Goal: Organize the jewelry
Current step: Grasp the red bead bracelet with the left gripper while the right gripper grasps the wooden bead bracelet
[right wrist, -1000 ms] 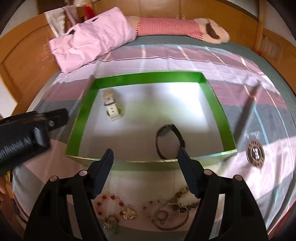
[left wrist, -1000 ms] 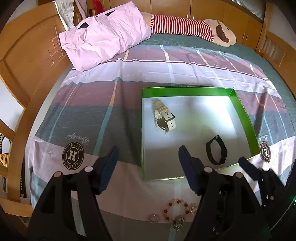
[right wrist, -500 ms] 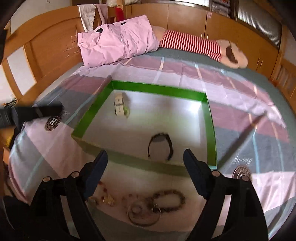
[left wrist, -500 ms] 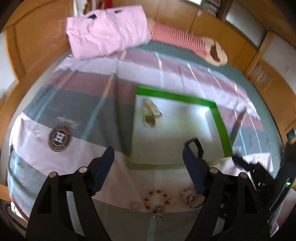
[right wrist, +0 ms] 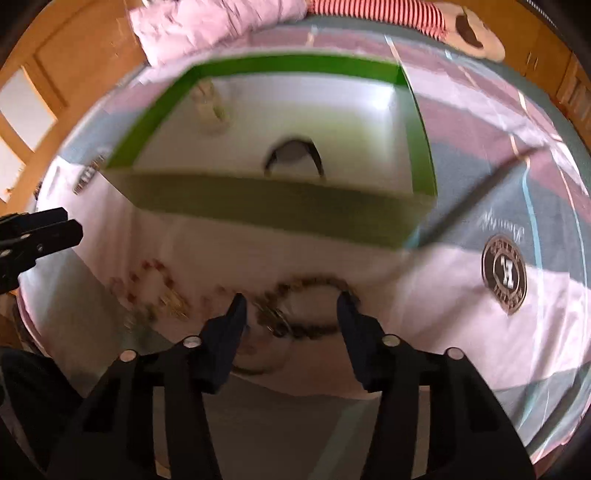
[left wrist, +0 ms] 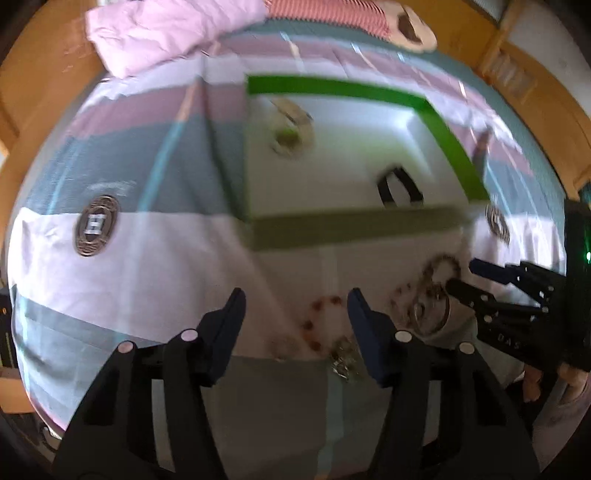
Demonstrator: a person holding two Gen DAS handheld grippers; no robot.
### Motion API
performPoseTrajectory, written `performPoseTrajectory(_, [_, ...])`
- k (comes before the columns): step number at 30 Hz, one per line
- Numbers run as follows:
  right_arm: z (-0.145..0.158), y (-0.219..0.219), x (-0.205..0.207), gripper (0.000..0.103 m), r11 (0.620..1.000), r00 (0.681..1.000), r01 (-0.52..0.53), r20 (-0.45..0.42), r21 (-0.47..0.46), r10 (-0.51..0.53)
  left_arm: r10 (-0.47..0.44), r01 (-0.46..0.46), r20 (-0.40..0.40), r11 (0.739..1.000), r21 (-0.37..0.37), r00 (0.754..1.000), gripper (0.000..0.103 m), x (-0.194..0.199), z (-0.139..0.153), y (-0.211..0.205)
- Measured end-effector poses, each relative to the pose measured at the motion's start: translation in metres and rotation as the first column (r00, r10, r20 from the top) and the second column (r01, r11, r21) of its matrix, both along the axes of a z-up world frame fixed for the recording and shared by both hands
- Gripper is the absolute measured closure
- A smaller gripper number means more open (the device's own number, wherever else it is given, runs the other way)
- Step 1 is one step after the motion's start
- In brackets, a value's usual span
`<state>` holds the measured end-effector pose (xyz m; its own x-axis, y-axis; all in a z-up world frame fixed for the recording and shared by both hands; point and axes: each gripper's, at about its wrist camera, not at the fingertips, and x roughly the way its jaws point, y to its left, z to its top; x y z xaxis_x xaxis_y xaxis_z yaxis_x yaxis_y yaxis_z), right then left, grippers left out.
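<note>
A green-walled box (left wrist: 332, 88) (right wrist: 280, 206) lies on the bed and holds a white watch (left wrist: 290, 123) (right wrist: 210, 107) and a black band (left wrist: 399, 186) (right wrist: 293, 157). In front of it on the sheet lie a red bead bracelet (left wrist: 317, 325) (right wrist: 147, 284), a brown bead bracelet (right wrist: 314, 306) (left wrist: 441, 267) and a metal ring piece (left wrist: 428, 314). My left gripper (left wrist: 295, 314) is open, over the red bracelet. My right gripper (right wrist: 290, 310) is open, straddling the brown bracelet; it also shows in the left wrist view (left wrist: 461, 277). Both views are blurred.
A pink pillow (left wrist: 173, 29) and a striped plush toy (right wrist: 406, 14) lie at the head of the bed. Wooden bed frame (left wrist: 33, 88) runs along the left. Round logos (left wrist: 96, 225) (right wrist: 504, 273) are printed on the sheet.
Both grippers have come down and forward toward the jewelry in front of the box. The right gripper now sits around the brown bracelet. Both stayed open.
</note>
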<state>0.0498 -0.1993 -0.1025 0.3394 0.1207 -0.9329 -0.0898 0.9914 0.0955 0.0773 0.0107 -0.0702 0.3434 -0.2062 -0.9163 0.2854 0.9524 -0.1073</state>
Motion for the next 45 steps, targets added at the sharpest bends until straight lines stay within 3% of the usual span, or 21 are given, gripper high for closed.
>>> performPoseTrajectory(2, [-0.003,-0.007,-0.001,0.053,1.000,1.000,0.016,-0.012,-0.019,-0.016,-0.012,0.013,-0.031,0.999,0.029,0.999,0.045,-0.002,-0.012,-0.010])
performPoseTrajectory(7, [0.003,-0.015,-0.009,0.053,0.997,0.999,-0.043,-0.010,0.066,0.044,-0.026,0.034,-0.094,0.996,0.086,0.995,0.045,0.001,-0.036,-0.025])
performPoseTrajectory(12, [-0.020,0.007,-0.012,0.053,0.995,0.995,-0.088,-0.048,-0.055,0.085,0.023,-0.009,-0.141,0.995,0.098,0.990,0.045,0.012,-0.051,-0.021])
performPoseTrajectory(13, [-0.024,0.009,-0.011,0.056,0.994,0.995,-0.086,-0.059,-0.065,0.082,0.030,-0.015,-0.144,0.995,0.102,0.989,0.045,0.013,-0.052,-0.020])
performPoseTrajectory(14, [-0.029,0.011,-0.009,0.070,0.993,0.994,-0.085,-0.075,-0.079,0.079,0.041,-0.026,-0.148,0.994,0.106,0.988,0.045,0.014,-0.053,-0.017])
performPoseTrajectory(16, [-0.027,0.014,-0.008,0.084,0.991,0.994,-0.094,-0.057,-0.091,0.089,0.059,-0.044,-0.152,0.994,0.103,0.987,0.045,0.017,-0.055,-0.012])
performPoseTrajectory(17, [-0.025,0.014,-0.008,0.096,0.991,0.994,-0.096,-0.053,-0.090,0.091,0.069,-0.053,-0.155,0.993,0.102,0.986,0.045,0.018,-0.055,-0.009])
performPoseTrajectory(20, [-0.018,0.005,-0.005,0.100,0.995,0.998,-0.050,-0.030,-0.081,0.048,0.088,-0.070,-0.168,0.992,0.107,0.982,0.045,0.021,-0.060,-0.004])
performPoseTrajectory(30, [-0.004,-0.055,0.003,0.100,0.986,0.989,0.151,0.002,-0.067,-0.151,0.075,-0.047,-0.185,0.987,0.153,0.980,0.045,0.017,-0.076,-0.013])
performPoseTrajectory(34, [-0.011,-0.058,0.003,0.099,0.983,0.984,0.179,-0.005,-0.034,-0.180,0.069,-0.041,-0.160,0.984,0.174,0.985,0.060,0.016,-0.078,-0.022])
performPoseTrajectory(40, [-0.017,-0.046,0.015,0.078,0.985,0.985,0.169,0.032,-0.037,-0.168,0.075,-0.047,-0.164,0.985,0.168,0.984,0.055,0.021,-0.077,-0.032])
performPoseTrajectory(42, [-0.022,-0.040,0.021,0.067,0.985,0.986,0.164,0.025,-0.047,-0.163,0.072,-0.043,-0.166,0.985,0.170,0.984,0.053,0.026,-0.078,-0.033])
performPoseTrajectory(45, [-0.030,-0.034,0.028,0.067,0.986,0.988,0.151,0.022,-0.066,-0.150,0.066,-0.037,-0.162,0.984,0.177,0.985,0.048,0.033,-0.080,-0.035])
